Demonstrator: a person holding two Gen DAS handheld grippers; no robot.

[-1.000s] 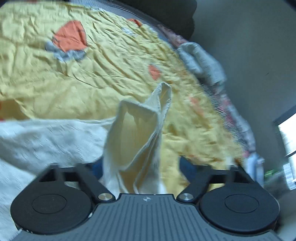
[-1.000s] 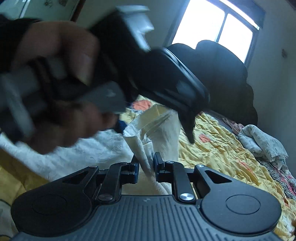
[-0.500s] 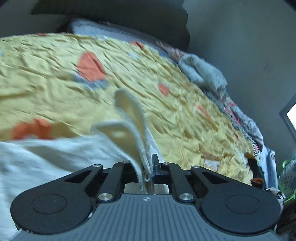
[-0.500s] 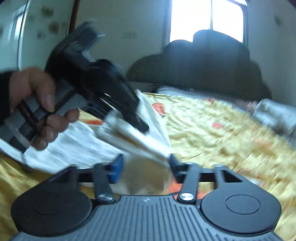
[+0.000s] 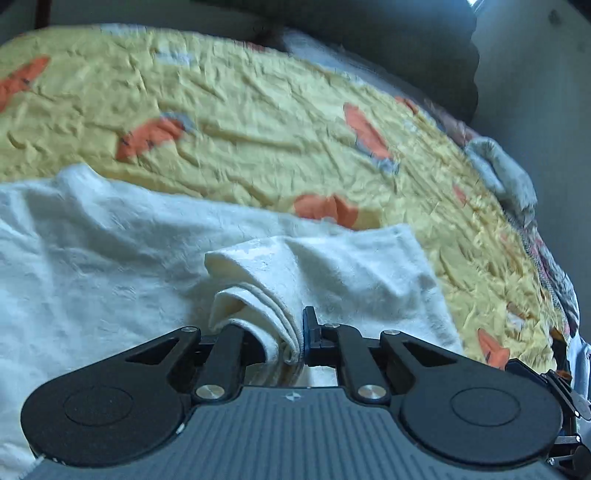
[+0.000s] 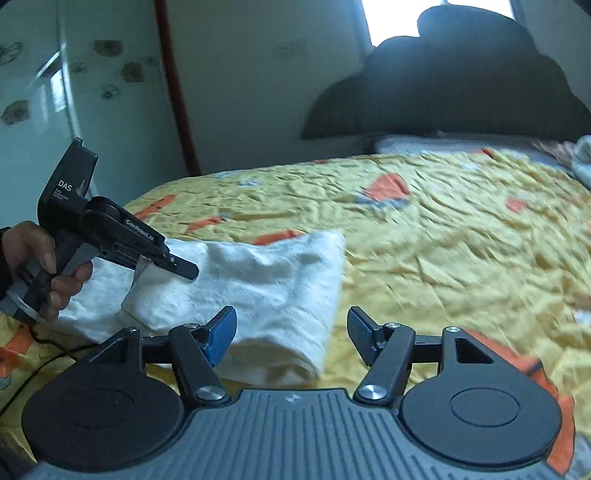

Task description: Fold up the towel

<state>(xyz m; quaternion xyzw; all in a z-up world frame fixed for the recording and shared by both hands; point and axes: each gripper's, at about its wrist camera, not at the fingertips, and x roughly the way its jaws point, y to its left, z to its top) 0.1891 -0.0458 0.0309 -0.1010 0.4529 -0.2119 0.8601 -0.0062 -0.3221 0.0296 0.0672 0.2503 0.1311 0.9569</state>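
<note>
Left wrist view first: the left gripper [image 5: 284,339] has its fingers pinched tight on a bunched corner of the towel [image 5: 110,251], several cream layers squeezed between the pads, and that fold curls up just ahead of the tips. From there the rest of the white towel spreads out to the left and right, lying rumpled on the bedspread [image 5: 258,110], which is yellow with orange patches and pretty wrinkled.

Right wrist view: the right gripper [image 6: 291,332] is spread wide with nothing between its fingers, the blue pad [image 6: 221,332] on one side sitting right over the near edge of the towel [image 6: 266,288], though I can't tell if it actually touches. The towel lies doubled over on the bedspread [image 6: 443,240], with a rounded fold at its near right end. Further left you can see the left gripper [image 6: 162,260] from the side, clamped onto the towel's left part, and a hand [image 6: 44,273] wrapped around its handle with a thin cable [image 6: 33,369] trailing down from it.

Beyond the bed there's a dark curved headboard [image 6: 443,92] with a bright window [image 6: 391,14] behind it, and a crumpled grey cloth [image 5: 498,170] at the far right edge of the bed.
</note>
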